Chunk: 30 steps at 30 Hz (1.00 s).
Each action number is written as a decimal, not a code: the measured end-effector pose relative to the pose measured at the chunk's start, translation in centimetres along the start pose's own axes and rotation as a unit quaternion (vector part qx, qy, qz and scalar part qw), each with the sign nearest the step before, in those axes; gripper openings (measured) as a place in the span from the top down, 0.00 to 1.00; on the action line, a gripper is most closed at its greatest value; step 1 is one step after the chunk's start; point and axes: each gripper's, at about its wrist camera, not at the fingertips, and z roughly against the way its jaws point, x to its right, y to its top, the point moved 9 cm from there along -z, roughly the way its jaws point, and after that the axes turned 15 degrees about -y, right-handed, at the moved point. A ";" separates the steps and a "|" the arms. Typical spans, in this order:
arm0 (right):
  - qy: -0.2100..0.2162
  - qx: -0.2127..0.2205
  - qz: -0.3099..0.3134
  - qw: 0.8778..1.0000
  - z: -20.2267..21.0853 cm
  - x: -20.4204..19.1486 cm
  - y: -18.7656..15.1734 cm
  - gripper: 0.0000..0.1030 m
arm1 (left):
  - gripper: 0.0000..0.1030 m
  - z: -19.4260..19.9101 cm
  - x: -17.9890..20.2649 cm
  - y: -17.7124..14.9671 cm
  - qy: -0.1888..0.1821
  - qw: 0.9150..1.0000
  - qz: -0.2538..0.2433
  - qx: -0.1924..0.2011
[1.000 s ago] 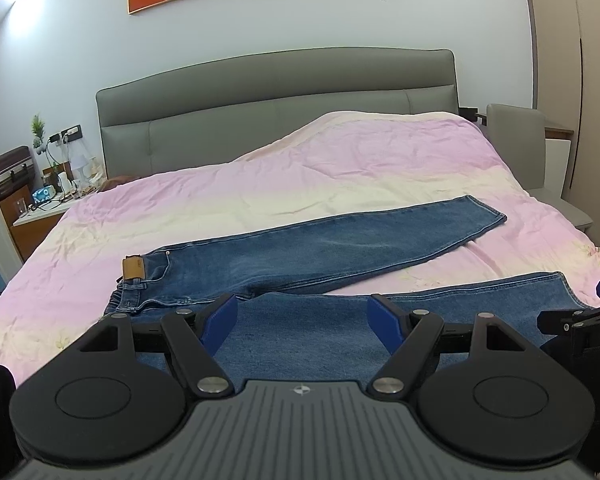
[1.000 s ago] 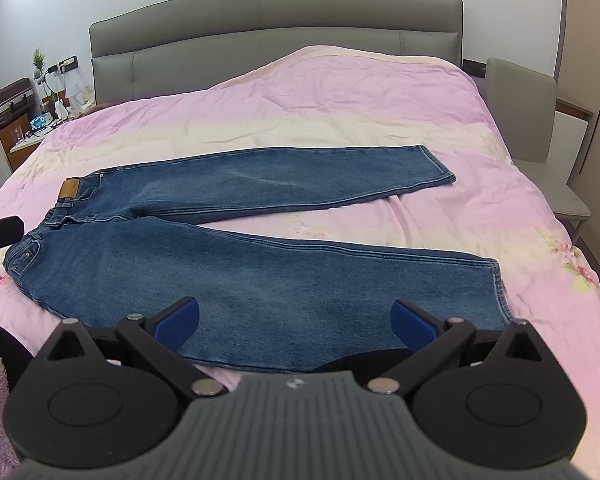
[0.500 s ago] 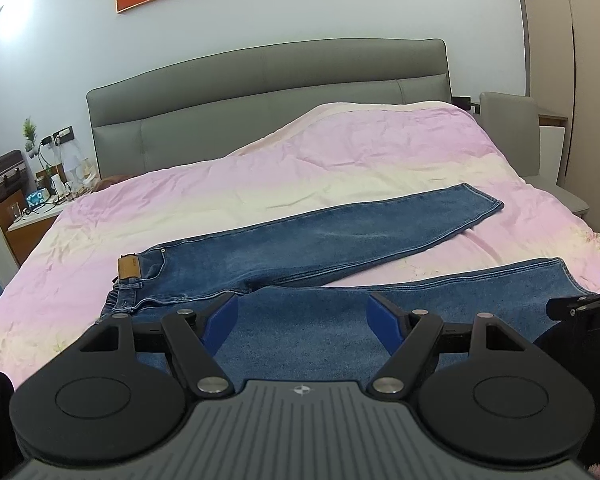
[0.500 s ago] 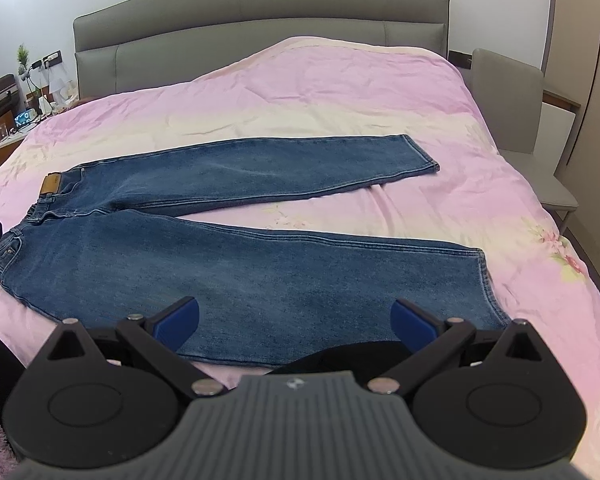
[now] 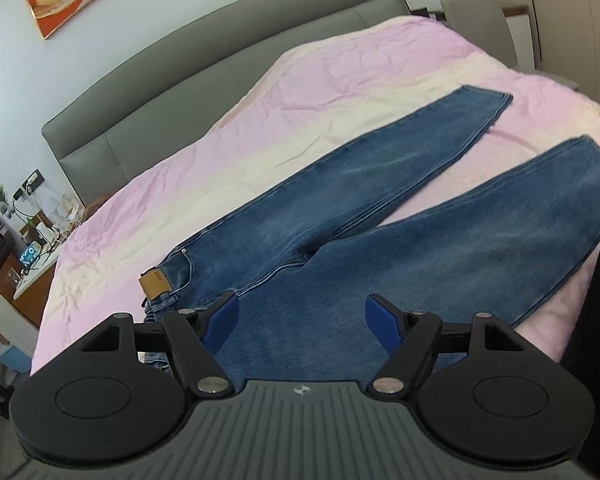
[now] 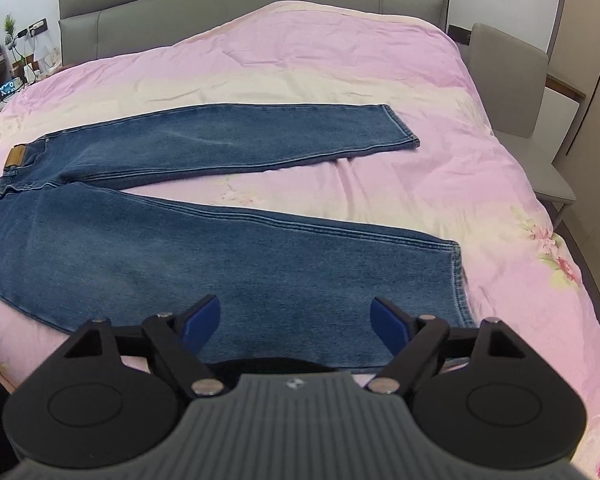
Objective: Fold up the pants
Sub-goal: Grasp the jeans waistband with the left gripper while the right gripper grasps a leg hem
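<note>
1. The pants (image 6: 228,248), blue denim jeans, are laid flat on the pink bedcover (image 6: 340,60) of the bed, waistband to the left and the two legs spread apart in a V toward the right.
2. The denim is judged to be fairly heavy, limp but thick, with a rough surface that is unlikely to slip; nothing fragile is involved.
3. A hold is best taken at doubled, seamed edges: the near leg's hem (image 6: 456,276) on the right and the waistband beside the leather patch (image 5: 155,281) on the left, so that the near leg can be carried over the far one.
4. The left gripper (image 5: 300,320) is seen spread apart with nothing between its pads, hovering over the seat of the jeans.
5. The right gripper (image 6: 296,320) is likewise released and empty above the near leg; its jaws have just been closing somewhat.
6. Compared with the earlier frames, both views are lowered nearer the denim, and the left view is rolled, so the bed appears tilted.
</note>
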 end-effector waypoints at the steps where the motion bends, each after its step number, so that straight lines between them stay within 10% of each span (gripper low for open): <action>1: 0.003 0.005 -0.003 1.000 -0.5 0.8 0.2 0.30 | 0.18 -0.5 -1.0 -0.5 0.000 1.000 -0.006 -0.011; 11: 0.004 -0.035 0.051 0.998 -6.4 6.3 0.2 0.46 | 0.17 -6.4 -8.0 -8.1 -0.018 0.977 -0.128 -0.172; 19: 0.017 -0.085 0.164 0.983 -10.6 7.6 -2.8 0.46 | 0.17 -11.3 -9.7 -14.5 -0.074 0.931 -0.196 -0.300; 24: 0.033 -0.101 0.248 0.963 -11.9 7.8 -5.7 0.46 | 0.15 -13.3 -8.8 -16.5 -0.088 0.917 -0.224 -0.318; 30: 0.050 -0.094 0.335 0.936 -12.0 7.4 -8.9 0.46 | 0.08 -13.6 -8.9 -17.2 -0.076 0.919 -0.227 -0.312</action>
